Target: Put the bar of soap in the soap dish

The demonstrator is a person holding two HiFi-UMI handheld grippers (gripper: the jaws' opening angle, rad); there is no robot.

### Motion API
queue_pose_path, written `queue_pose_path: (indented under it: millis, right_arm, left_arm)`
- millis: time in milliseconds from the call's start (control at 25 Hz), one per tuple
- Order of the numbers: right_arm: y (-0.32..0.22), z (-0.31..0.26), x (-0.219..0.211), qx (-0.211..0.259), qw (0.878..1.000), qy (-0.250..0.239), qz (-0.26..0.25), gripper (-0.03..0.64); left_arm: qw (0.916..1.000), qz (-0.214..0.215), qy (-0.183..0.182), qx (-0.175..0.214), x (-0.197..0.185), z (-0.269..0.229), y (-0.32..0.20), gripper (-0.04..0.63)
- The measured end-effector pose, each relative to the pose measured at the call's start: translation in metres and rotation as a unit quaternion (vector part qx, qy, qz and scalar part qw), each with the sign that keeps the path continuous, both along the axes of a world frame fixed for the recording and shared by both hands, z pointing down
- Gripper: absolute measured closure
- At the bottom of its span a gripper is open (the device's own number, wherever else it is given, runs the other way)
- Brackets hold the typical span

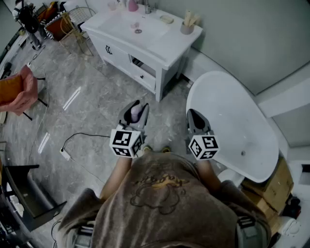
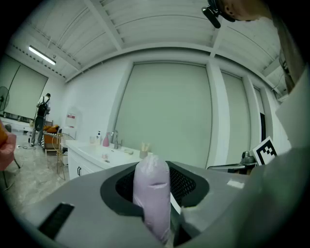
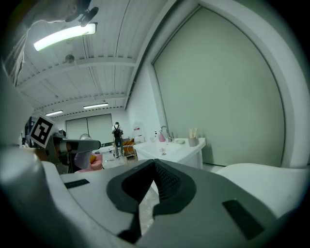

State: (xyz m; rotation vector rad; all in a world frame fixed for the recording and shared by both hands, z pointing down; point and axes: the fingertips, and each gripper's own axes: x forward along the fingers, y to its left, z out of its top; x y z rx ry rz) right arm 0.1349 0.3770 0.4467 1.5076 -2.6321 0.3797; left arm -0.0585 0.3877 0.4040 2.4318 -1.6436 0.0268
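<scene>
Carrying step: left gripper [image 1: 137, 109] clamped the soap [image 2: 152, 191]; right gripper [image 1: 194, 116] closed, empty. Next: reach the vanity [image 1: 170, 54], probably soap dish [image 1: 167, 19] there.

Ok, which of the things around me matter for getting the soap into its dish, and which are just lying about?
For the job: bar of soap, gripped by the left hand-held gripper; soap dish on the vanity.
Lying about: pink bottle, cup, bathtub, pink chair, cardboard boxes.
</scene>
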Motion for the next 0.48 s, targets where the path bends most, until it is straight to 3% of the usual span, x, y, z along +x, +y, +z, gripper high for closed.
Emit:
queue_pose_path:
  millis: [480]
  right_arm:
    - [-0.029,-0.003,0.011,0.019,1.0,-0.003,-0.021,0.62]
  left_arm:
    - [0.9997,-0.021,0.013,-0.001,0.014,0.004,-0.022,0.456]
